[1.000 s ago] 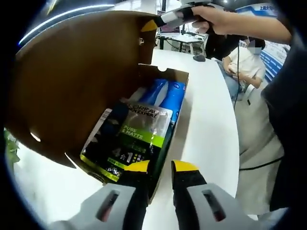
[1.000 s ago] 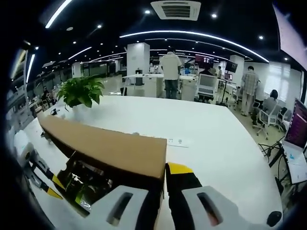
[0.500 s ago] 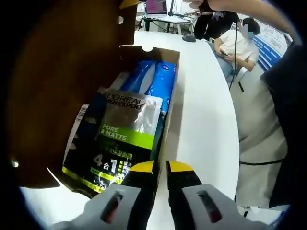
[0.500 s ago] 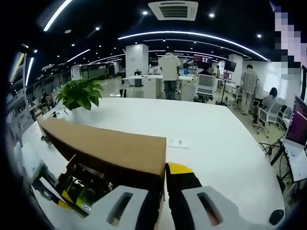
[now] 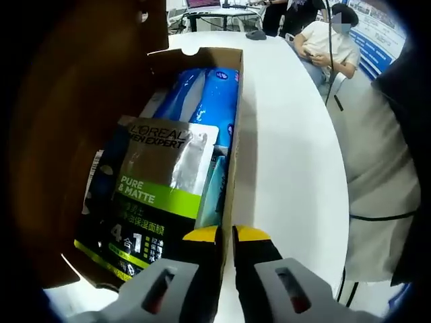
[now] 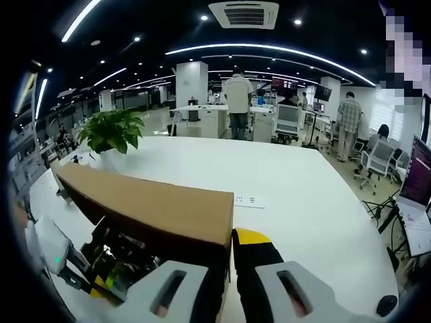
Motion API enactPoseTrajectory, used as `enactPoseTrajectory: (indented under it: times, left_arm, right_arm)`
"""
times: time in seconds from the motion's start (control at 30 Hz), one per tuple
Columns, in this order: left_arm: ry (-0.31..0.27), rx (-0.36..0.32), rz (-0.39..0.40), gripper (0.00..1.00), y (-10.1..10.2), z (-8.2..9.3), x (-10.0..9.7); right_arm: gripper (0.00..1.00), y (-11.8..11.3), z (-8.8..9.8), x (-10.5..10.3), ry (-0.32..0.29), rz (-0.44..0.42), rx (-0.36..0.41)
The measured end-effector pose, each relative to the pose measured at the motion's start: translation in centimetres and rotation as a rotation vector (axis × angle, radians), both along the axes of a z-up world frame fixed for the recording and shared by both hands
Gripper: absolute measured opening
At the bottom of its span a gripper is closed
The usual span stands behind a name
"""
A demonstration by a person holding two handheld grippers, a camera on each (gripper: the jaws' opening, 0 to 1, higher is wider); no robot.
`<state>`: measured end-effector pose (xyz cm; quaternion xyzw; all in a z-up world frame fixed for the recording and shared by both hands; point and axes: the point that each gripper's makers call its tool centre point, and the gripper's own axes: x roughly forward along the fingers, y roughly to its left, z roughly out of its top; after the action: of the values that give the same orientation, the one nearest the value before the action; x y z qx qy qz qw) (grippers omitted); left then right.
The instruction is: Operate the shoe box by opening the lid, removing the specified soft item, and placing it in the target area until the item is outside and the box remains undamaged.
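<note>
Nearest us in the left gripper view, our left gripper (image 5: 225, 234) has its yellow-tipped jaws almost pressed together astride the near wall of the shoe box (image 5: 232, 151); whether they pinch the cardboard we cannot tell. Just past the tips, inside the box, lies the pouch (image 5: 151, 195), the soft item, dark with a green band. Its long axis runs away from us along the box, and it sits slightly left of the jaws, with blue packets (image 5: 212, 101) beyond it. The left gripper is the nearer one, so we judge it suited to the pick. Farther off, in the right gripper view, our right gripper (image 6: 227, 235) is clamped on the raised lid (image 6: 161, 208) above the white table (image 6: 303, 195).
</note>
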<state>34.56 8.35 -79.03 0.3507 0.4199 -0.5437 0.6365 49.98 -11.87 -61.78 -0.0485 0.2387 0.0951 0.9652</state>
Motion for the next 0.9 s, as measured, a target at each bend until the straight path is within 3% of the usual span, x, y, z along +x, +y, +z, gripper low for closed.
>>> enactPoseTrajectory:
  times: [0.1,0.27,0.43,0.6,0.67,0.73,0.9]
  left_arm:
    - [-0.042,0.001,-0.036,0.06,0.1,-0.5,0.0]
    - [-0.031,0.056,-0.02,0.05,0.1,-1.4,0.3]
    - [-0.048,0.089,-0.051,0.05,0.2,-2.1,0.1]
    - [-0.047,0.084,-0.041,0.04,0.3,-2.5,0.3]
    - [-0.075,0.075,-0.036,0.01,0.3,-2.6,0.9]
    - [-0.051,0.048,-0.042,0.01,0.3,-2.7,0.6]
    - [-0.075,0.002,-0.045,0.01,0.3,-2.6,0.5]
  right_arm:
    - [0.0,0.0,0.0,0.1,0.002,-0.003,-0.002]
    - [0.0,0.0,-0.1,0.0,0.004,-0.002,-0.009]
    - [0.0,0.0,-0.1,-0.2,0.007,0.002,-0.017]
    - [0.0,0.0,-0.1,-0.3,0.006,-0.011,-0.002]
    - [0.0,0.0,0.0,-0.4,0.001,-0.01,-0.013]
    - [0.0,0.0,-0.1,-0.3,0.001,-0.012,-0.012]
    - [0.0,-0.1,0.0,0.5,0.013,-0.012,0.011]
